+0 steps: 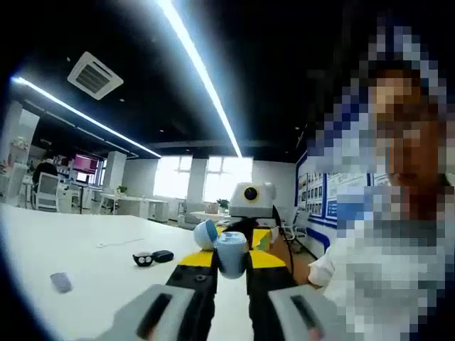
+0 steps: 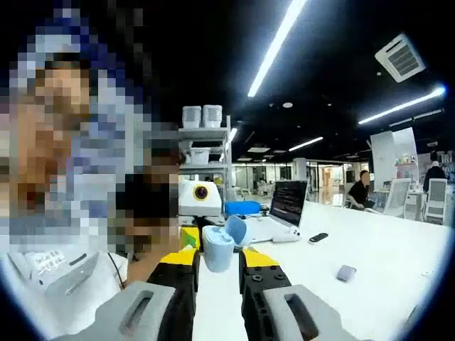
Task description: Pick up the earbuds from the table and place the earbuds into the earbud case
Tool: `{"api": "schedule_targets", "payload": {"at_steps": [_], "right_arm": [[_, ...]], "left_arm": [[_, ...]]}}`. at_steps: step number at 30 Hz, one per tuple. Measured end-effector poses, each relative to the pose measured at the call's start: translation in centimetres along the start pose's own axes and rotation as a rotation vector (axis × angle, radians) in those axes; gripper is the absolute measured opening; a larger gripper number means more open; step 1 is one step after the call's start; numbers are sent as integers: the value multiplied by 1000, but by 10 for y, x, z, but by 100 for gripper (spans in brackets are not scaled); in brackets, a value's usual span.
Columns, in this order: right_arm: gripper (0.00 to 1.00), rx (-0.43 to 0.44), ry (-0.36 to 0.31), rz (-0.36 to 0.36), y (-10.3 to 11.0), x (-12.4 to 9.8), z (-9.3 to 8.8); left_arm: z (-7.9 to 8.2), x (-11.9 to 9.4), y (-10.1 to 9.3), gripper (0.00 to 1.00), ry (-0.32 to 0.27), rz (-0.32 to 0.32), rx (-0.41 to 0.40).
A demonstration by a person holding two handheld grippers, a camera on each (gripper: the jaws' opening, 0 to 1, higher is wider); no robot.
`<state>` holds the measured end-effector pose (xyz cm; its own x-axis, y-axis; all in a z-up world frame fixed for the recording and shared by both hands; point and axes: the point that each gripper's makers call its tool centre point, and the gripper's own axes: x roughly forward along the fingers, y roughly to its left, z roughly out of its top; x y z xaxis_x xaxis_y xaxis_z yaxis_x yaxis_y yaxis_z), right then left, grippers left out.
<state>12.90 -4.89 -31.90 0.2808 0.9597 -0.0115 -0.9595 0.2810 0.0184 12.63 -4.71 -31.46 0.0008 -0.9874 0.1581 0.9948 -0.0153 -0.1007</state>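
Observation:
A light blue earbud case [image 1: 232, 257] stands upright between my two grippers, its round lid [image 1: 205, 233] swung open. My left gripper [image 1: 231, 261] has its yellow-and-black jaws closed in on the case body. In the right gripper view the same case [image 2: 217, 250] with its lid [image 2: 237, 229] sits between the jaws of my right gripper [image 2: 217, 259], which also press on it. The two grippers face each other across the case. No earbud shows inside; the case's opening is hidden from both views.
On the white table [image 1: 85, 241] lie a small black item with two white spots [image 1: 143, 259], a black piece [image 1: 163, 255] and a grey pad [image 1: 60, 282]. An open laptop [image 2: 287, 202], a black phone [image 2: 318, 237] and a shelf [image 2: 202, 153] stand beyond. A person sits close.

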Motion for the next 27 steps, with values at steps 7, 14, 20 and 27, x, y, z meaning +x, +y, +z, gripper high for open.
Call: {"api": "schedule_targets", "payload": {"at_steps": [7,14,20,27], "right_arm": [[15,76,-25,48,8,-7,0],[14,139,-83,78,7,-14,2],[14,117,-103,55,6,-19,5],[15,71,-108,42,10,-18,9]], "left_arm": [[-7,4,-7,17,3,-67,-50],[-8,8,-7,18,-5,-80,-101],[-6,5,-7,17,-6,-61,-75],[-5,5,-9,16,-15,-73,-62]]}}
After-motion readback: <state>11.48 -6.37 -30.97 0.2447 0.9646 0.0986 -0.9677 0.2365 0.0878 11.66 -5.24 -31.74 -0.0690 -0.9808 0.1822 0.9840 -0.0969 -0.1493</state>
